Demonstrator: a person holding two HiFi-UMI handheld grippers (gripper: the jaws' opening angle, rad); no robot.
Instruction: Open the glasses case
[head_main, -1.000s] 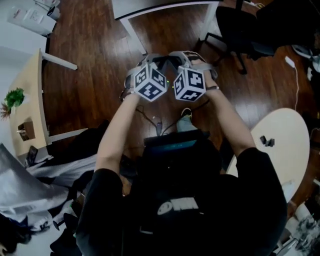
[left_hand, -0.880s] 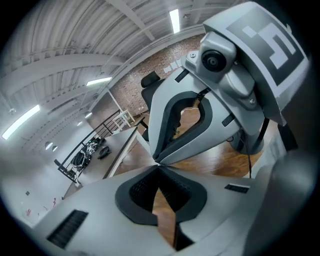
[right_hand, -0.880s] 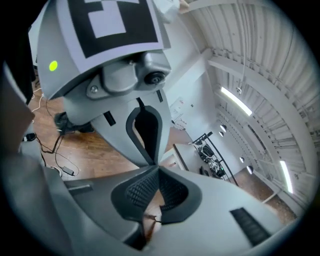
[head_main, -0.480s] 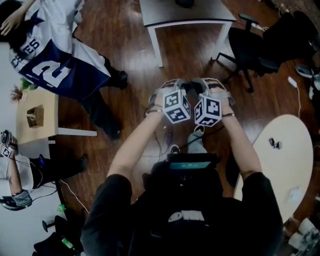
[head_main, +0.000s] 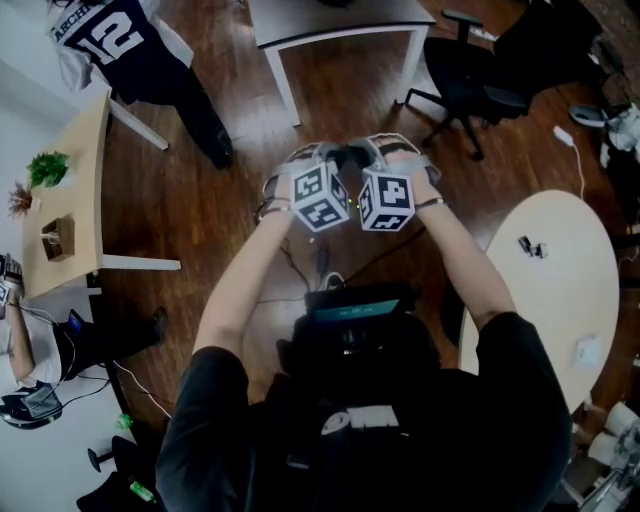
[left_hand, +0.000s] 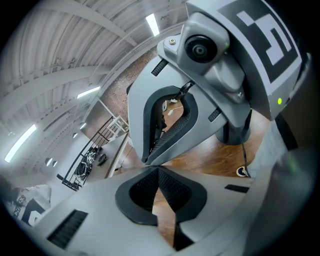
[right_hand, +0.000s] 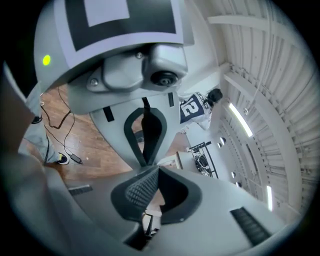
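No glasses case shows in any view. In the head view both grippers are held out side by side over the dark wood floor, their marker cubes almost touching. My left gripper is shut with nothing between its pads. My right gripper is likewise shut and empty. The two point at each other: the left gripper view is filled by the right gripper's body, and the right gripper view by the left gripper's body. Their tips stand close together.
A grey table and a black office chair stand ahead. A round pale table with a small dark object is at the right. A wooden desk with a plant is at left, a person in a jersey beyond.
The head view has swung across the room. Both grippers stayed together and shut, rolling slightly. The person in the jersey came into view and now stands farther off at the top left.
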